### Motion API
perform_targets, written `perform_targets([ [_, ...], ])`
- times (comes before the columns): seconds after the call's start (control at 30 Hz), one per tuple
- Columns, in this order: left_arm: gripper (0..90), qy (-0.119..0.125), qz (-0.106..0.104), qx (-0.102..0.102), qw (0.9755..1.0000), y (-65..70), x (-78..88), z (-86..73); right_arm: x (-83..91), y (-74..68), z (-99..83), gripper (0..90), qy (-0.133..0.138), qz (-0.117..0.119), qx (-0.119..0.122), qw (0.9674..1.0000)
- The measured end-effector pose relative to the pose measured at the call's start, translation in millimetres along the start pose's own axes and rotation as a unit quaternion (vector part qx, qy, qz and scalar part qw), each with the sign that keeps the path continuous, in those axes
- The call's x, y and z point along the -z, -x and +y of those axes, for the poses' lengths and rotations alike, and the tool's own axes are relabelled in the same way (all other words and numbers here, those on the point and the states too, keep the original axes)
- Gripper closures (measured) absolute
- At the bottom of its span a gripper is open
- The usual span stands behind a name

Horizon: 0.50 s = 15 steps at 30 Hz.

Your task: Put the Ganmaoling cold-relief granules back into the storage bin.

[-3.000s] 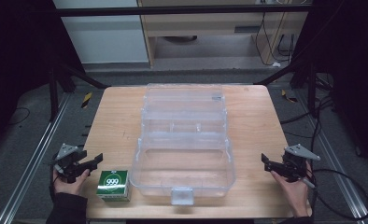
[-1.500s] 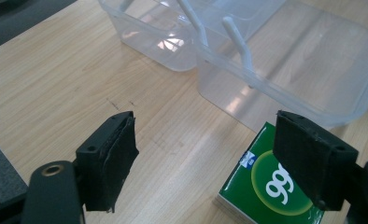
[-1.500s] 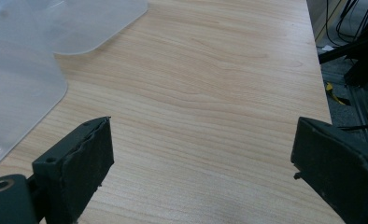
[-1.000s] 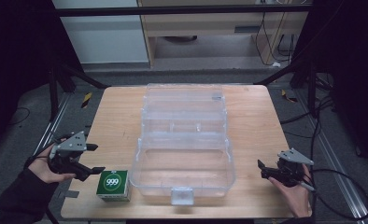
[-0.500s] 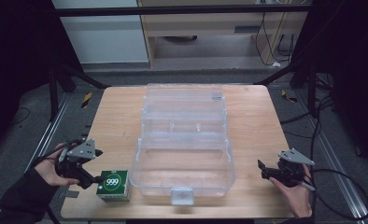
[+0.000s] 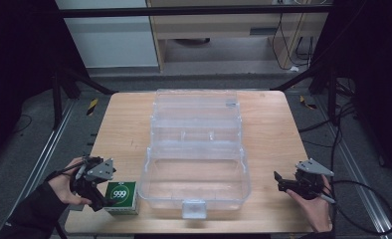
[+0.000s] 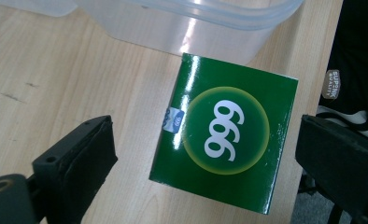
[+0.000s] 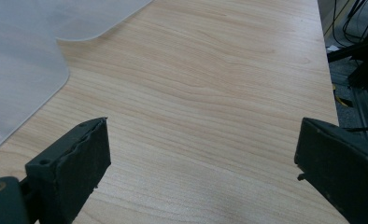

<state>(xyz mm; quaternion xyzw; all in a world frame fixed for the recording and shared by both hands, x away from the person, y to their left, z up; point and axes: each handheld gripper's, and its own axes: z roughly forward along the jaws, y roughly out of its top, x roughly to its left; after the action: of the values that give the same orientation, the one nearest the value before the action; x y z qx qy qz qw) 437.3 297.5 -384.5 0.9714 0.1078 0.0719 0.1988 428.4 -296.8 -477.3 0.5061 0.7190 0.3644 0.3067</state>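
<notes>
A green box marked 999 [image 6: 121, 196] lies flat near the table's front left corner, just left of a clear plastic organiser case [image 6: 151, 172] that stands open. My left gripper [image 6: 100, 198] hovers over the box's left side, tilted down. In the left gripper view the green box [image 7: 224, 140] lies between the spread jaws of the left gripper [image 7: 205, 135], and neither pad touches it. These jaws have just been opening. My right gripper [image 6: 279, 181] rests open at the front right, over bare wood. In the right gripper view nothing lies between the jaws of the right gripper [image 8: 201, 135].
The clear case [image 7: 196, 23] takes up the middle of the wooden table [image 6: 278, 129], its lid laid back toward the far edge. Its corner [image 8: 18, 70] lies left of the right gripper. Dark frame posts and cables flank the table.
The left gripper has moved right and down onto the green box, and its jaws have spread wider. The right gripper and the box have stayed put.
</notes>
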Motion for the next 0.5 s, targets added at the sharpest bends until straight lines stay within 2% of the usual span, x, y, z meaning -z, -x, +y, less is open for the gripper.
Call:
perform_targets([
  [0.33,3.3,-0.016,-0.009,-0.01,0.9998,2.5,-14.5,1.1,-1.6,-0.3,-0.7,3.5,-0.006,0.001,0.002,1.0],
  [0.5,3.0,-0.016,-0.014,-0.011,0.9997,5.0,-20.2,1.6,-2.4,-0.6,-1.1,3.1,-0.009,0.003,0.003,0.9999],
])
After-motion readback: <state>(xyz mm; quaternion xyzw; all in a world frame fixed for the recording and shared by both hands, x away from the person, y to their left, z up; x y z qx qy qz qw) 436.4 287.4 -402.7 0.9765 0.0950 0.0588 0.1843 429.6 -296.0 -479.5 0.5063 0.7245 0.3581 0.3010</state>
